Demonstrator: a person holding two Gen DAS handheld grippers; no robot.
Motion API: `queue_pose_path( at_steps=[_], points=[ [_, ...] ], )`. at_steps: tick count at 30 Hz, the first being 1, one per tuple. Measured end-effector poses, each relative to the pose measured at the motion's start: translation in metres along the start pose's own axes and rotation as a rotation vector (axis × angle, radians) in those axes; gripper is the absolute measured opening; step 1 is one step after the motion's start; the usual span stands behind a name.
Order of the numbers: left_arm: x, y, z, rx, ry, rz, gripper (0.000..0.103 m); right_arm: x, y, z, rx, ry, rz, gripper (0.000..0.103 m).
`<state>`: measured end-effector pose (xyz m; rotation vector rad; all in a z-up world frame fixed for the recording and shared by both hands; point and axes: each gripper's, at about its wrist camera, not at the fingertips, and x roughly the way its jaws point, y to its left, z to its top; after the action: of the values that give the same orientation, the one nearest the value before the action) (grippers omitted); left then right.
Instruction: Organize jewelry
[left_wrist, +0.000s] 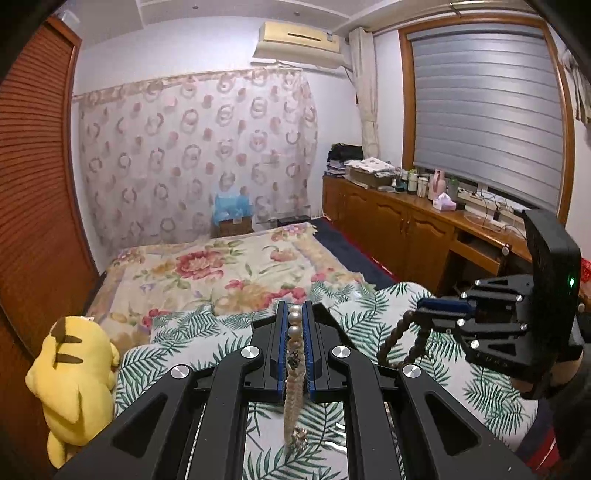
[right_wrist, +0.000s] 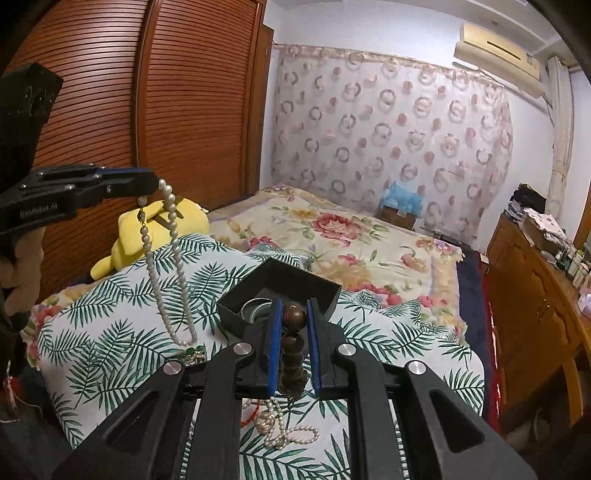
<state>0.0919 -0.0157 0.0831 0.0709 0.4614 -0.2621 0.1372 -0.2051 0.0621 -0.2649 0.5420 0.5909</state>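
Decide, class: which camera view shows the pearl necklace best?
The right wrist view. There the pearl necklace hangs in full from the left gripper, both strands visible down to the leaf-print cloth. The left wrist view shows only a foreshortened stretch of it pinched between that gripper's own fingers.

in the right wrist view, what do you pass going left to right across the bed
left gripper → pearl necklace → black box → brown bead bracelet in the right gripper → wooden cabinet

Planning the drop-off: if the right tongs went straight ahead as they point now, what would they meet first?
Probably the black box, open just past the right tongs holding the brown bead bracelet; depth is unclear.
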Motion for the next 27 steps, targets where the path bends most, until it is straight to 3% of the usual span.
queue_pose_path(
  at_steps=[13,20,27],
  points=[
    [0.017,0.008,0.039,0.0,-0.023,0.031,0.007,0.013,-0.008,0.03,-0.006,-0.044,-0.018,0.015],
    [0.042,0.009,0.06,0.03,-0.019,0.056,0.007,0.033,-0.015,0.038,0.005,-0.043,-0.004,0.015],
    [0.072,0.022,0.069,-0.005,-0.003,0.042,0.007,0.061,-0.023,0.042,0.014,-0.021,0.018,0.015]
  ],
)
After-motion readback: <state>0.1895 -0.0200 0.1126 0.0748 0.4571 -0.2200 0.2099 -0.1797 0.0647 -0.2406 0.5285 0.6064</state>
